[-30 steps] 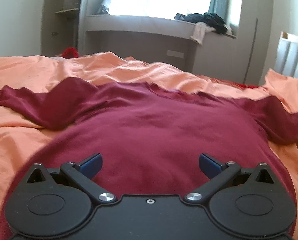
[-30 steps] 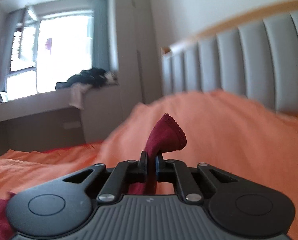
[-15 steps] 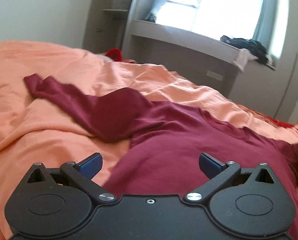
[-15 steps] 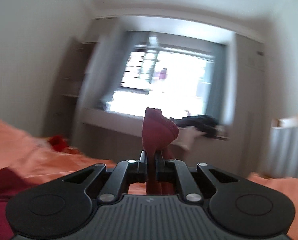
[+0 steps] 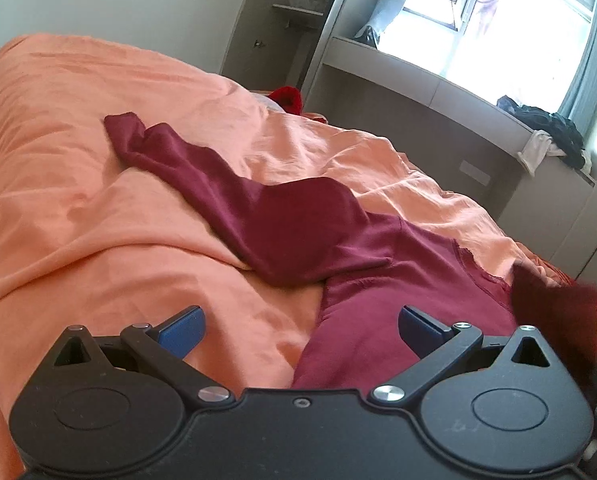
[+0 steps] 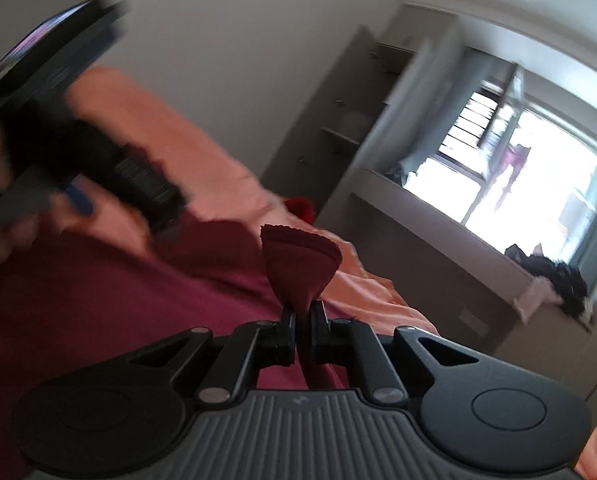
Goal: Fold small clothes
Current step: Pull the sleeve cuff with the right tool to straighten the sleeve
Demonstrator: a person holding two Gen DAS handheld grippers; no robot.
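A: Left wrist view, nearest first. Left gripper [image 5: 300, 330] has its jaws spread wide, blue fingertips [image 5: 182, 328] well apart, nothing between them. It hangs over the edge where the maroon top [image 5: 378, 304] meets the orange bedsheet [image 5: 118, 240].

B: How does the top lie?

A: Body spread on the sheet under and right of the gripper. One sleeve [image 5: 178, 160] runs away up-left across the sheet, flat, slightly creased. At the right edge a dark red blurred patch of cloth overlaps the body; cannot tell its shape.

B: Right wrist view?

A: Right gripper [image 6: 303, 330] is pinched tight on a fold of the same top; a small fan of maroon cloth [image 6: 300, 264] sticks up past the fingertips. Body of the top fills the lower left beneath it. Left gripper shows blurred at upper left, above the top.

B: Farther back?

A: Small red item [image 5: 288, 98] at the far edge of the bed. Then a grey ledge [image 5: 438, 88] under the window [image 5: 518, 36], with a heap of dark clothes [image 5: 554, 130] on it.
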